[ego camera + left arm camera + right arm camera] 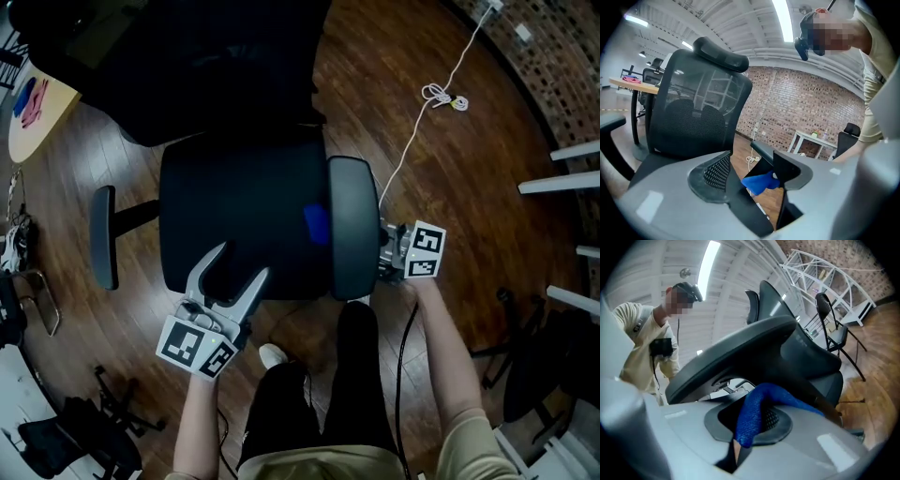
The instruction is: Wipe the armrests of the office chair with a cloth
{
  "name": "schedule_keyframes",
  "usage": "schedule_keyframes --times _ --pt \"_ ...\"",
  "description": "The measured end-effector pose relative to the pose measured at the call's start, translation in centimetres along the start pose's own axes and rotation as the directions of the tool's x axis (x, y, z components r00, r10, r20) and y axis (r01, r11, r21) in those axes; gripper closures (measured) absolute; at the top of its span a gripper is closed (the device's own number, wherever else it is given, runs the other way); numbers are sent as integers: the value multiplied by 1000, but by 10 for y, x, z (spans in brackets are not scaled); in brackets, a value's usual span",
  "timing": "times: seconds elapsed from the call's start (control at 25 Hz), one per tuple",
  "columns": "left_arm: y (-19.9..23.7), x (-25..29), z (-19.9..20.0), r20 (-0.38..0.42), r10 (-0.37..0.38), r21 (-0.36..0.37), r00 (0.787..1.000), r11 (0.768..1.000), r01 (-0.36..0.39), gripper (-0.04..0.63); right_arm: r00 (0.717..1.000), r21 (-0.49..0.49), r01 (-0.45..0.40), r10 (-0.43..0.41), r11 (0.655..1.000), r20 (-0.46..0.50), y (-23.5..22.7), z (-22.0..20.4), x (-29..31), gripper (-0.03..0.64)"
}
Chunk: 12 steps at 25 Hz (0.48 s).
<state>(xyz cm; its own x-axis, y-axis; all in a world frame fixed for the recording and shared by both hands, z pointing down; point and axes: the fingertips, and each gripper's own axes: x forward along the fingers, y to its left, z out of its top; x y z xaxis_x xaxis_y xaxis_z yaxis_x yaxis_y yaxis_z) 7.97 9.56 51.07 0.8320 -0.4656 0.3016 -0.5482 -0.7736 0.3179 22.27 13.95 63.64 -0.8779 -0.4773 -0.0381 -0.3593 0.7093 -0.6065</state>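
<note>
From above, the black office chair's seat [239,211] lies between its right armrest [352,225] and left armrest [103,236]. A blue cloth [316,223] shows at the right armrest's inner edge. My right gripper [386,251] reaches in under that armrest from its outer side. It is shut on the blue cloth [754,418], which bunches up against the armrest's underside [740,352]. My left gripper [242,264] hovers open over the seat's front edge with nothing between its fingers. Its own view shows the cloth [759,182] beyond the open left gripper [752,161].
A white cable [427,122] runs across the wooden floor behind the chair. A desk corner [33,112] is at the far left and white shelving [572,178] at the right. Dark chair bases [75,431] crowd the lower left. The person's legs [319,394] stand before the seat.
</note>
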Motion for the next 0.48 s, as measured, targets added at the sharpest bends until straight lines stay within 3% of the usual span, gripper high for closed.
schedule_keyframes --times 0.24,0.48 --pt "4 16 4 6 36 -19 999 999 -36 314 977 -1 -211 210 978 -16 29 4 13 605" --pt "-2 27 2 -22 39 -17 999 999 -39 314 976 1 -217 217 976 31 27 6 14 600"
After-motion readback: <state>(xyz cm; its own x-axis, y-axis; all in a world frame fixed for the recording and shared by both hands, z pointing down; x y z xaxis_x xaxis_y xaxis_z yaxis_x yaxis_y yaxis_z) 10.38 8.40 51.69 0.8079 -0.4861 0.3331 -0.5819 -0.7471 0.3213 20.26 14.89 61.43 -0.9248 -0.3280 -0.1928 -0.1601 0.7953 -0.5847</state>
